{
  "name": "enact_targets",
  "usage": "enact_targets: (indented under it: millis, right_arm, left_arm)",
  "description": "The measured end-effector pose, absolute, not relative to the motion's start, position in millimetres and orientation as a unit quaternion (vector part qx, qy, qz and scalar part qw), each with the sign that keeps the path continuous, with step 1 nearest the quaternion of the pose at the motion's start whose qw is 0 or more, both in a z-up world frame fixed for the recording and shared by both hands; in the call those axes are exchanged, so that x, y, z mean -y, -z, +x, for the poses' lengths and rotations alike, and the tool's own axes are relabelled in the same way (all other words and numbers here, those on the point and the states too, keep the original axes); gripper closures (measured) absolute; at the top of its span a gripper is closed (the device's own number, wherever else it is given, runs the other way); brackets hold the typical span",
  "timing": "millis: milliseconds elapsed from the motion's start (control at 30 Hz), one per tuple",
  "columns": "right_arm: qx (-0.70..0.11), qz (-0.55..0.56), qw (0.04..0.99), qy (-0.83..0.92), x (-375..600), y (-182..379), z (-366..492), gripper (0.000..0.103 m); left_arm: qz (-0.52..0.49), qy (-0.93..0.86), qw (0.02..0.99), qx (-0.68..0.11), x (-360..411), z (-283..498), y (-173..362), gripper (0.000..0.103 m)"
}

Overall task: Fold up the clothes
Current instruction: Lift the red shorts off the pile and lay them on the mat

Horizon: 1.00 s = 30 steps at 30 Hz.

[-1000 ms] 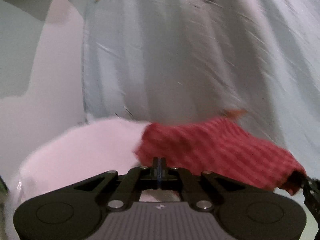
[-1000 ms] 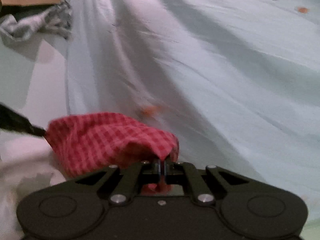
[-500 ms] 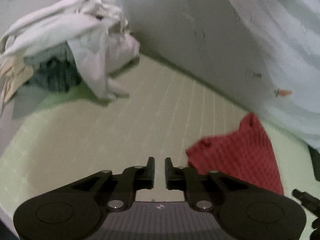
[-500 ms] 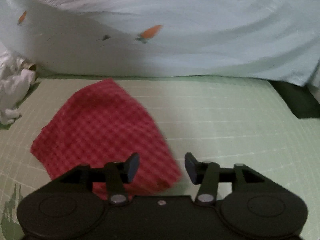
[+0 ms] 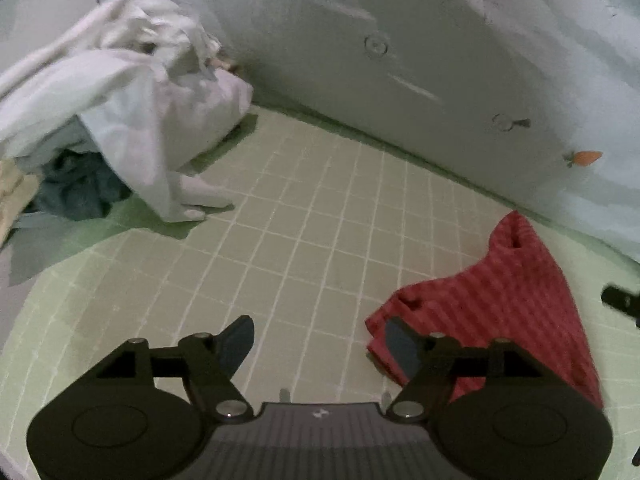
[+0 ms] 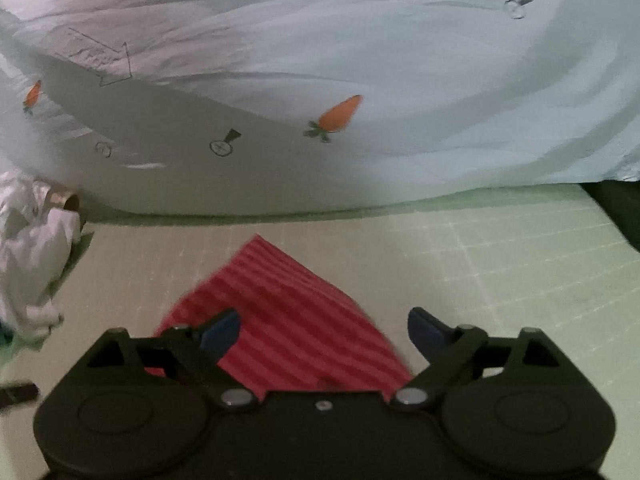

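Both jaws stand spread wide, gripping nothing: the left gripper (image 5: 320,344) and right gripper (image 6: 324,332) hover over the red checked cloth (image 6: 280,320), which lies bunched at lower centre of the green mat (image 6: 500,248). Pinching one layer would likely skew any fold.

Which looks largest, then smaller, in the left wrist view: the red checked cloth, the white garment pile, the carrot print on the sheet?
1. White garment pile, by a small margin.
2. Red checked cloth; it lies nearer the camera, so these two are hard to rank.
3. Carrot print, clearly the smallest.
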State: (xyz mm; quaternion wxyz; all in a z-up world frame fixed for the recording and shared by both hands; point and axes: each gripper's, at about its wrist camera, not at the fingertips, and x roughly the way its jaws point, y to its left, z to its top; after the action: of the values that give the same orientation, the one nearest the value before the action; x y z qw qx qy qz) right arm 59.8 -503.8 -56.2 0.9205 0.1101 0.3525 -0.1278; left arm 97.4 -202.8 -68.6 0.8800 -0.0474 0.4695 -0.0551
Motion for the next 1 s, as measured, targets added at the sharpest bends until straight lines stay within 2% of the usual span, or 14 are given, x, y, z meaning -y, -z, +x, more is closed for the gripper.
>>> enact_targets:
  millis: [133,233,300,333,367,433,533,867,900,933,967,1000]
  right_arm:
    - [-0.363,0.114,0.917,0.123,479.8,59.5,97.9,0.012]
    - [-0.379,0.114,0.91,0.124,463.5,67.8,126.0,0.017]
    - [-0.391,0.115,0.904,0.131,457.4,77.3,138.6,0.029]
    - [-0.399,0.118,0.899,0.139,456.6,82.2,142.0,0.044]
    - [-0.406,0.121,0.894,0.146,456.4,86.5,144.0,0.064]
    - [-0.414,0.131,0.888,0.153,458.8,91.4,138.5,0.083]
    - [-0.412,0.117,0.889,0.159,462.3,89.1,120.5,0.098]
    - [-0.402,0.114,0.897,0.147,494.1,70.9,58.4,0.1]
    - [-0.401,0.115,0.897,0.145,497.5,69.4,52.4,0.101]
    - [-0.4,0.117,0.897,0.144,501.5,68.9,46.8,0.101]
    - [-0.398,0.118,0.898,0.143,505.8,68.1,41.7,0.101]
    - [-0.395,0.12,0.9,0.143,510.3,67.0,37.1,0.101]
  left_arm:
    - [-0.05,0.079,0.865,-0.494,205.9,134.2,94.5,0.03]
    - [-0.043,0.108,0.854,-0.507,211.5,154.2,107.3,0.03]
    - [-0.04,0.13,0.85,-0.509,214.7,163.4,114.0,0.03]
    - [-0.039,0.138,0.847,-0.511,216.1,165.9,117.5,0.03]
    - [-0.038,0.146,0.845,-0.513,217.4,168.3,120.9,0.03]
    - [-0.045,0.158,0.839,-0.518,218.7,171.1,127.3,0.03]
    - [-0.061,0.181,0.832,-0.521,220.2,171.7,132.9,0.03]
    - [-0.13,0.262,0.796,-0.53,244.6,164.1,138.8,0.033]
    - [-0.135,0.266,0.792,-0.532,248.9,161.9,139.3,0.037]
    - [-0.143,0.27,0.788,-0.535,253.8,159.5,140.1,0.051]
    - [-0.152,0.271,0.783,-0.539,258.4,156.8,140.6,0.07]
    - [-0.161,0.269,0.779,-0.543,262.8,153.1,140.6,0.084]
